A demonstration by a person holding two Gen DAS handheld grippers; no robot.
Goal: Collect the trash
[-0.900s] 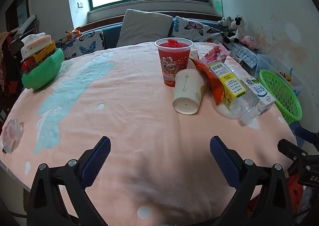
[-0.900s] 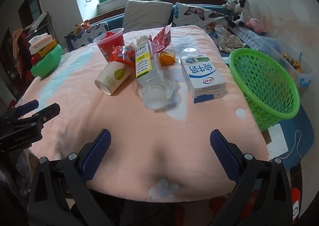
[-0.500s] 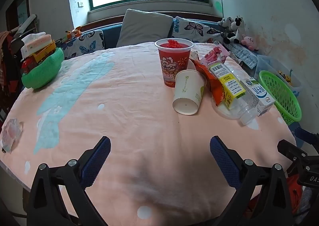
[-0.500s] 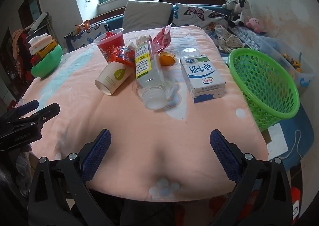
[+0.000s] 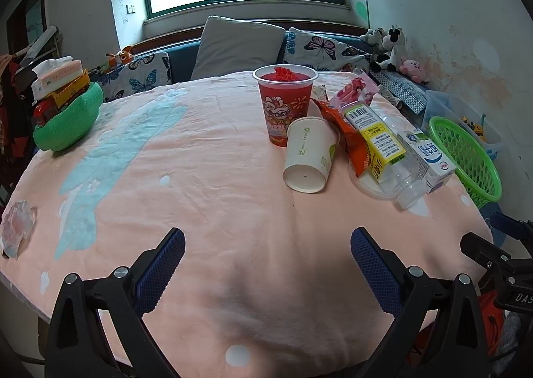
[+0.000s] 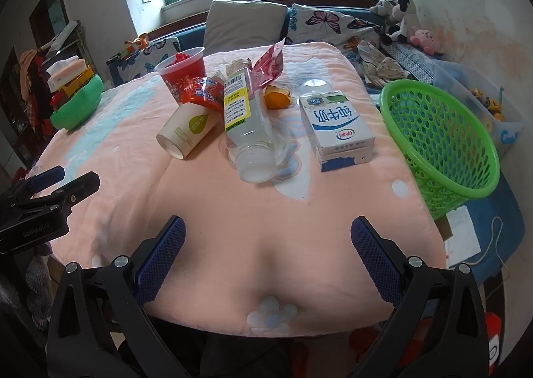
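Note:
Trash lies on the pink cloth: a red cup [image 5: 285,101] [image 6: 182,70], a tipped white paper cup [image 5: 308,155] [image 6: 187,130], an orange snack wrapper [image 5: 353,138] [image 6: 204,91], a clear plastic bottle [image 5: 383,148] [image 6: 246,125], a milk carton [image 5: 428,158] [image 6: 336,126], a pink wrapper [image 6: 269,66] and an orange peel [image 6: 277,99]. A green basket [image 6: 439,141] [image 5: 466,158] stands at the table's right edge. My left gripper [image 5: 266,258] is open and empty above the near cloth. My right gripper [image 6: 268,244] is open and empty, short of the bottle.
A green bowl [image 5: 66,118] with a toy truck and a tissue box stands at the far left. A crumpled clear wrapper [image 5: 18,224] lies at the left edge. Cushions and plush toys line the sofa behind. A clear bin [image 6: 483,105] stands beyond the basket.

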